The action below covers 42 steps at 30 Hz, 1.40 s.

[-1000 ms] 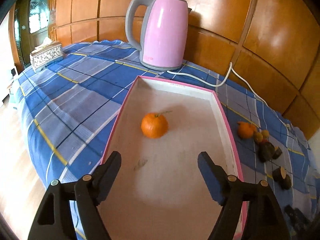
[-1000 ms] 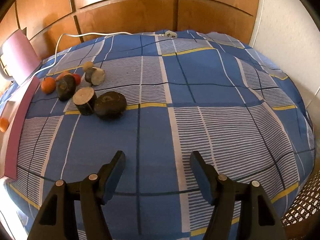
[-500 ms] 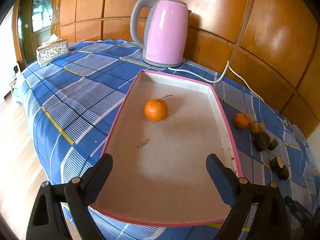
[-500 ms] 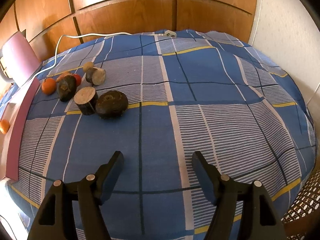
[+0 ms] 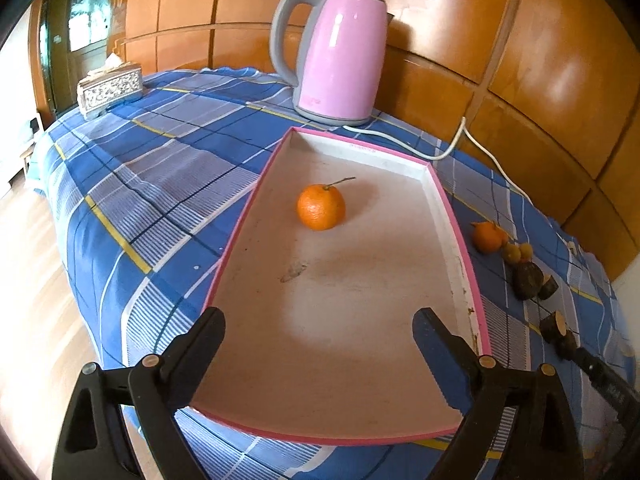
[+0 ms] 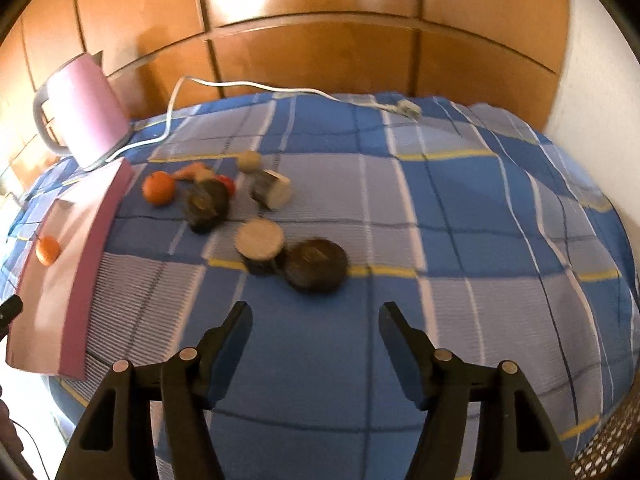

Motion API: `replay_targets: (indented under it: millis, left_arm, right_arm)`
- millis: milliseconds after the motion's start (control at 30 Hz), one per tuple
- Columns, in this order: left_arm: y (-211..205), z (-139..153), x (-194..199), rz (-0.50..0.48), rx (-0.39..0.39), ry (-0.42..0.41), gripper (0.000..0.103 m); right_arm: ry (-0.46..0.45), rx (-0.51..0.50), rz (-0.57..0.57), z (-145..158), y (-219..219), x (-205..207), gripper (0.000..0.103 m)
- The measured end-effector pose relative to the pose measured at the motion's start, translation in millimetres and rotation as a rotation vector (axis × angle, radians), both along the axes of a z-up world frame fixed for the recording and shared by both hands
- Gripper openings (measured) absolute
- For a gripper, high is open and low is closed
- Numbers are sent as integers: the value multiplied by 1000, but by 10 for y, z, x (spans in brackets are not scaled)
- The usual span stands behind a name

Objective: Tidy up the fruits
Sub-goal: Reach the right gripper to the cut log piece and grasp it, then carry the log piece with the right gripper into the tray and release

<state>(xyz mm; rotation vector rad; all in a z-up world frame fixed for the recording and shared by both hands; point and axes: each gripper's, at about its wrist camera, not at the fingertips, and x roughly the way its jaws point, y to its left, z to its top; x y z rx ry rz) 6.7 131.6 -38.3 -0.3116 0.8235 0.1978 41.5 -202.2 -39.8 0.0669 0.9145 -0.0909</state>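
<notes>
A pink-rimmed tray (image 5: 452, 216) lies on the blue plaid cloth and holds one orange (image 5: 321, 207). My left gripper (image 5: 318, 326) is open and empty above the tray's near end. The tray (image 6: 86, 264) and its orange (image 6: 47, 250) also show in the right wrist view. Right of the tray lie another orange (image 6: 159, 187), small reddish fruits (image 6: 226, 181), and dark round fruits, some cut (image 6: 316, 265). My right gripper (image 6: 316, 318) is open and empty, just short of the nearest dark fruit.
A pink electric kettle (image 5: 334, 52) stands behind the tray, its white cord (image 6: 256, 86) trailing along the wooden wall. A tissue box (image 5: 110, 88) sits at the far left. The table edge drops to a wooden floor on the left.
My left gripper has pulled back from the orange, so the whole tray shows. My right gripper has moved forward and left toward the dark fruits; its view is blurred.
</notes>
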Motion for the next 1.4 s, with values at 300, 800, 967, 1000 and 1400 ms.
replay_targets:
  millis: [300, 800, 967, 1000, 1400]
  left_arm:
    - [68, -20, -10, 20, -9, 12, 96]
    - [91, 12, -28, 23, -11, 1, 97]
    - [90, 43, -48, 23, -14, -9, 98]
    - [93, 49, -53, 24, -15, -11, 98]
    - [139, 95, -86, 38, -20, -28, 98]
  right_arm:
    - [-6, -86, 122, 80, 306, 413, 65]
    - [89, -204, 239, -233, 426, 711, 39]
    - [46, -156, 249, -56, 489, 602, 39]
    - [40, -145, 254, -31, 509, 574, 39]
    - [10, 25, 435, 221, 1141, 487, 39]
